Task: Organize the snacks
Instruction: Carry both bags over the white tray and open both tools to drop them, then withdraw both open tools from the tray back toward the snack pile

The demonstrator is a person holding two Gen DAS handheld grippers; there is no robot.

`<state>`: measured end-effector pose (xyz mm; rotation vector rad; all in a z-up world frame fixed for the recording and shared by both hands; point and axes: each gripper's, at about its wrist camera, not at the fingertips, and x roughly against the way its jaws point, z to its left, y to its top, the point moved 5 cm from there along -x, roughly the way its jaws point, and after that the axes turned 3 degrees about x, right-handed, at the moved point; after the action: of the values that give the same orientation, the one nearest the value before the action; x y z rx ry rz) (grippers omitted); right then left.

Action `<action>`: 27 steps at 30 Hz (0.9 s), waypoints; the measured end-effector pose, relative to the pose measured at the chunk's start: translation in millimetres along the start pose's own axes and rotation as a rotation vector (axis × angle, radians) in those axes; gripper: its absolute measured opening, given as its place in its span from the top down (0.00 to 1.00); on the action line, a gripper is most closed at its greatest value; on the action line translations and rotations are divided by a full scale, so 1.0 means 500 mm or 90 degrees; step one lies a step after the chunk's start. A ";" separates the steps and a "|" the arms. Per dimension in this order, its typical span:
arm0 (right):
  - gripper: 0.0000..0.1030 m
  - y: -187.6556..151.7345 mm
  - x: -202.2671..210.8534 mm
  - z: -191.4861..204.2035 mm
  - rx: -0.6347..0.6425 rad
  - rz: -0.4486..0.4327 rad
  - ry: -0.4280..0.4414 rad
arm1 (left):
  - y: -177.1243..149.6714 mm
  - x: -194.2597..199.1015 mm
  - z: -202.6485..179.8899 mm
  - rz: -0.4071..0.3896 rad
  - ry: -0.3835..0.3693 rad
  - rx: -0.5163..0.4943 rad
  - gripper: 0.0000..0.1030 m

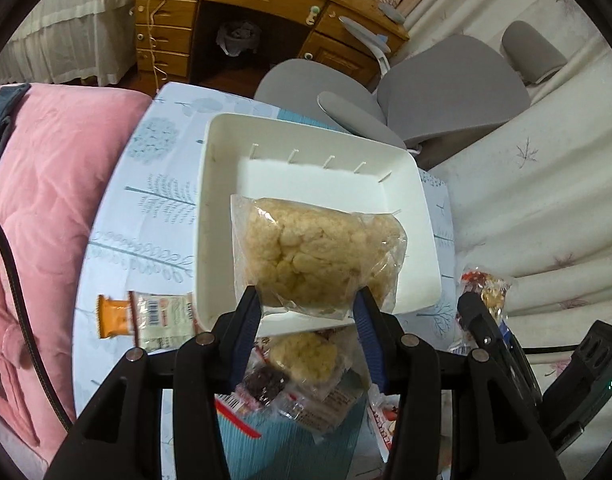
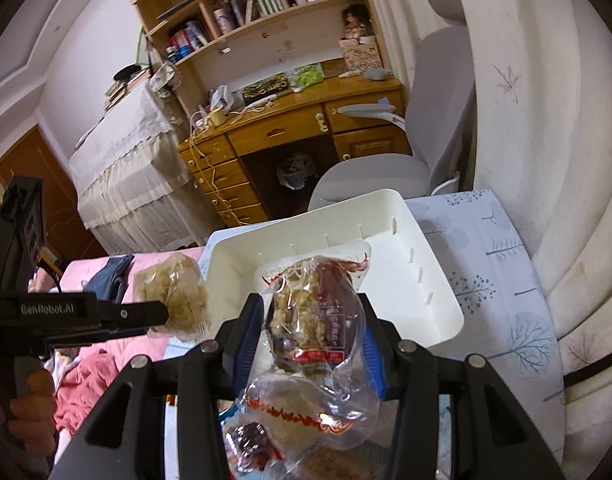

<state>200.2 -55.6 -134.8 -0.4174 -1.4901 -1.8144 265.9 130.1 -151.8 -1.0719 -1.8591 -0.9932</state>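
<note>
Left hand-held gripper [image 1: 307, 304] pinches a clear bag of puffed snack [image 1: 317, 252] over the white bin [image 1: 226, 140]; the right hand-held gripper [image 2: 311, 316] clamps a red-printed packet [image 2: 313, 304] nearby. Slippery film could slide free, dropping short onto the worktop's [image 1: 154, 200] near edge.

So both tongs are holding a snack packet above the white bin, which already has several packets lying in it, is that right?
Not quite: the white bin is empty, as the left wrist view shows. The left tongs hold a pale puffed snack packet and the right tongs a red-printed packet above it.
</note>
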 end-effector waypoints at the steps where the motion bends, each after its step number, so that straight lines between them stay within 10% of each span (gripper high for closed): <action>1: 0.54 0.002 -0.007 -0.011 -0.009 0.000 -0.002 | 0.002 -0.007 -0.006 -0.004 -0.001 -0.001 0.55; 6: 0.46 0.014 -0.028 -0.033 -0.030 -0.004 0.000 | 0.018 -0.026 -0.019 -0.033 0.034 -0.018 0.29; 9: 0.26 0.012 -0.037 -0.040 -0.029 0.007 -0.007 | 0.017 -0.027 -0.018 -0.029 0.042 -0.017 0.29; 27: 0.17 -0.068 0.124 -0.009 -0.069 -0.020 -0.029 | -0.152 0.090 0.012 -0.025 0.014 -0.078 0.27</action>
<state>135.0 -78.6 -119.2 -0.4936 -1.4409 -1.9283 179.3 123.3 -133.7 -1.0942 -1.8268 -1.1493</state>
